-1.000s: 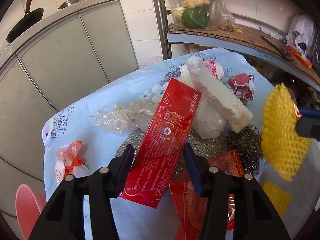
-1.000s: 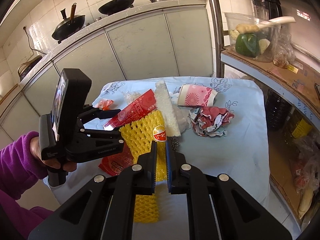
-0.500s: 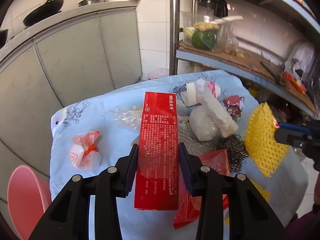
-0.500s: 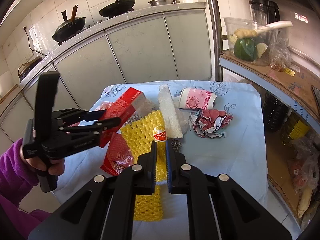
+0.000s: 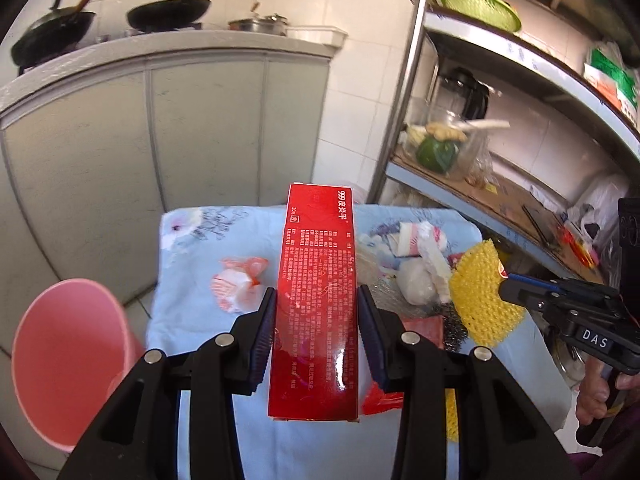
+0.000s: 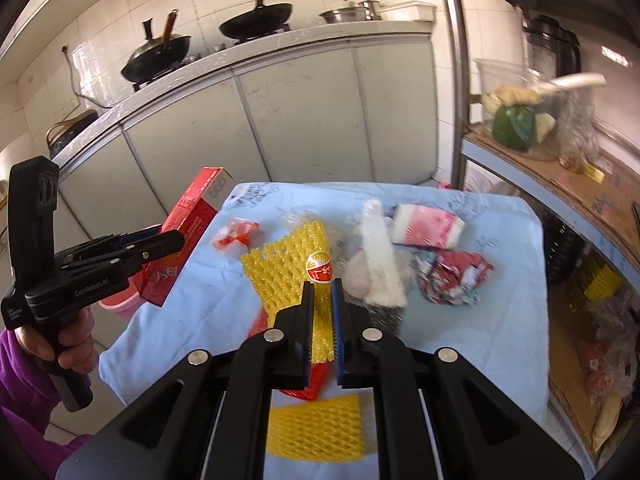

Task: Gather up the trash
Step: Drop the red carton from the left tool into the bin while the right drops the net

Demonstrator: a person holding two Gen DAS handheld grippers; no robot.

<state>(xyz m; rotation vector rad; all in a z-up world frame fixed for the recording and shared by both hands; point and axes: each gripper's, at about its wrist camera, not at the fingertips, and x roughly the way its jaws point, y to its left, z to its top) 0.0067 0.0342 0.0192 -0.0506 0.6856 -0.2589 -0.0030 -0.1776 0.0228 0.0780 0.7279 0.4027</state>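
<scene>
My left gripper (image 5: 316,300) is shut on a long red box (image 5: 316,292) and holds it in the air above the table's left side; it also shows in the right wrist view (image 6: 184,236). My right gripper (image 6: 322,292) is shut on a yellow foam net (image 6: 288,272) with a round sticker, lifted over the table; the net also shows in the left wrist view (image 5: 480,292). A pink bin (image 5: 68,356) stands on the floor left of the table.
On the blue cloth table (image 6: 460,328) lie a white foam strip (image 6: 378,256), a pink paper cup (image 6: 428,226), crumpled red paper (image 6: 452,276), an orange-white bag (image 6: 236,232), a red wrapper and another yellow net (image 6: 316,428). A metal shelf (image 6: 560,168) stands on the right.
My left gripper closed on the red box and lifted it off the pile, swinging left toward the pink bin. My right gripper raised the yellow net slightly.
</scene>
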